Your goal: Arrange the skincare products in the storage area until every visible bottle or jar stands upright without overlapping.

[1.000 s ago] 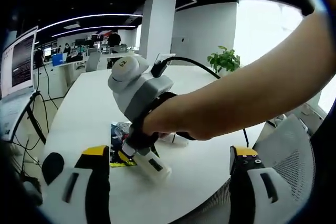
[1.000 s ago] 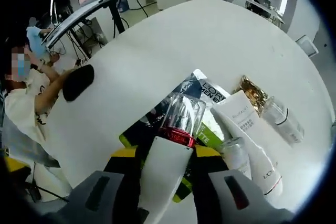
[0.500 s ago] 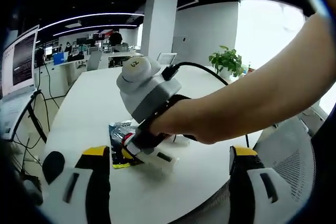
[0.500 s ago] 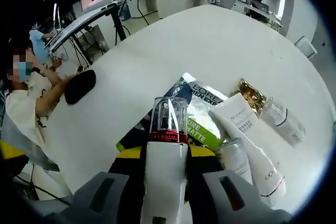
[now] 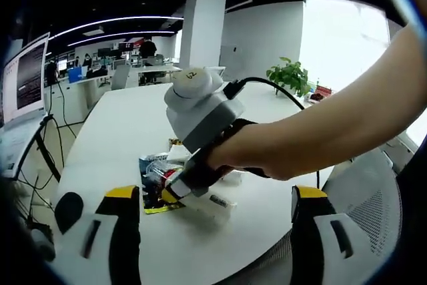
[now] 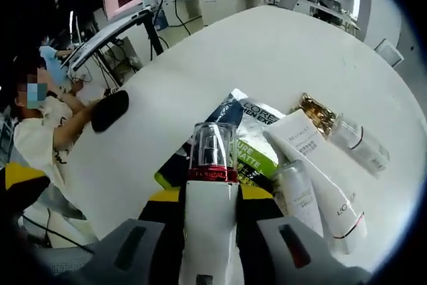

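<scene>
The right claw (image 6: 210, 215) is clamped on a white bottle (image 6: 208, 221) with a clear cap and red band, its jaws pressed against the bottle's sides. In the right gripper view the bottle points away along the jaws, cap end far, above the white counter (image 6: 280, 51). Just past the cap lies a flat sachet (image 6: 243, 138) printed in black, white and green. To its right a white tube (image 6: 320, 178) lies flat, with a small clear bottle (image 6: 293, 191) beside it on the near left, touching it. Farther right lie a gold packet (image 6: 319, 113) and a clear jar-like bottle (image 6: 359, 145) on its side. A black pad (image 6: 110, 110) sits at the counter's left edge.

In the left gripper view the left claw (image 5: 217, 221) stands wide, nothing between its jaws. Ahead, a hand (image 5: 233, 155) grips the right claw (image 5: 175, 190), which presses the white bottle (image 5: 212, 206) low over the counter (image 5: 120, 131) beside the sachet (image 5: 152, 181). A plant (image 5: 288, 78) stands far right.
</scene>
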`<act>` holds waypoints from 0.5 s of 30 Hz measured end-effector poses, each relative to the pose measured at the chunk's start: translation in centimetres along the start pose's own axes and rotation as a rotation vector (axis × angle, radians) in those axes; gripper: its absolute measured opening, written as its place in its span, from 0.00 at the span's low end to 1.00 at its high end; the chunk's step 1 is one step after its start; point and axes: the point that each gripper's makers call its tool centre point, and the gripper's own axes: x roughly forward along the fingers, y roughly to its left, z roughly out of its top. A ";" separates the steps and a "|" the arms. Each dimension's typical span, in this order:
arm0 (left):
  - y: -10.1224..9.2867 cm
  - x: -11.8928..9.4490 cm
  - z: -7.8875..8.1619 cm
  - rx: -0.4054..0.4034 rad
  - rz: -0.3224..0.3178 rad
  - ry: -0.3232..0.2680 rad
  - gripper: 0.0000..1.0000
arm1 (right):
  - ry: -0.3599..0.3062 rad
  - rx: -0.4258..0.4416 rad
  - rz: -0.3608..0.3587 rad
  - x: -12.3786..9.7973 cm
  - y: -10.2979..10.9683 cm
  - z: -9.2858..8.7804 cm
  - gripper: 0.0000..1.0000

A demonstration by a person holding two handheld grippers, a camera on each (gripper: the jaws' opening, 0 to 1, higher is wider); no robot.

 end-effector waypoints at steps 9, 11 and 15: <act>0.1 0.0 0.0 -0.010 -0.001 -0.001 0.87 | -0.063 0.013 0.037 -1.7 0.1 0.1 0.28; 0.0 0.0 0.0 -0.005 -0.001 0.001 0.87 | -0.078 0.018 0.045 -2.3 0.0 0.0 0.28; 0.0 0.0 -0.1 -0.005 -0.003 0.006 0.85 | -0.099 0.027 0.055 -2.8 0.0 -0.1 0.28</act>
